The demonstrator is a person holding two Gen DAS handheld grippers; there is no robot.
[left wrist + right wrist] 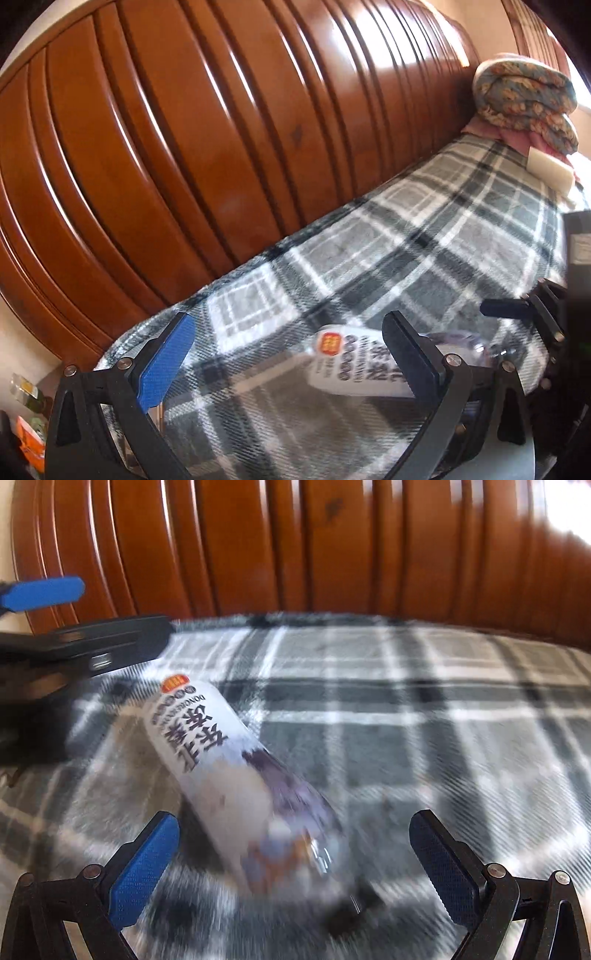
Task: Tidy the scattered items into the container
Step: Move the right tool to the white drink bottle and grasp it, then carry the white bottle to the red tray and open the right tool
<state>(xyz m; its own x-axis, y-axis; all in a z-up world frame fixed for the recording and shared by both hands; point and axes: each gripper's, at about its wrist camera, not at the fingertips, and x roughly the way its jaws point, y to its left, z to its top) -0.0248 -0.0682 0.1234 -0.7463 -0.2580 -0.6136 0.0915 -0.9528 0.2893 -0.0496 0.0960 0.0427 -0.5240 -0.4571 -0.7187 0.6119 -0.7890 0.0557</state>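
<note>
While its blue-padded fingers stand spread wide and empty, the right gripper (293,843) faces a plastic bottle (236,775) lying on its side, the near end of the bottle reaching in between the fingers without visibly touching either pad. The left gripper (291,354) is likewise splayed apart and carries nothing; the bottle lies just beyond it, partly behind its dark right finger. I judge this to be the approach to a pickup: the right gripper would need to settle so both pads flank the bottle's body, then close across its width, since a smooth round bottle may roll or slip. No container shows in either view, so where it must go cannot be told. The bottle rests on a grey, black and white plaid blanket (424,236) covering a bed, backed by a glossy ribbed wooden headboard (184,147), with folded floral bedding (524,96) piled at the far end.
</note>
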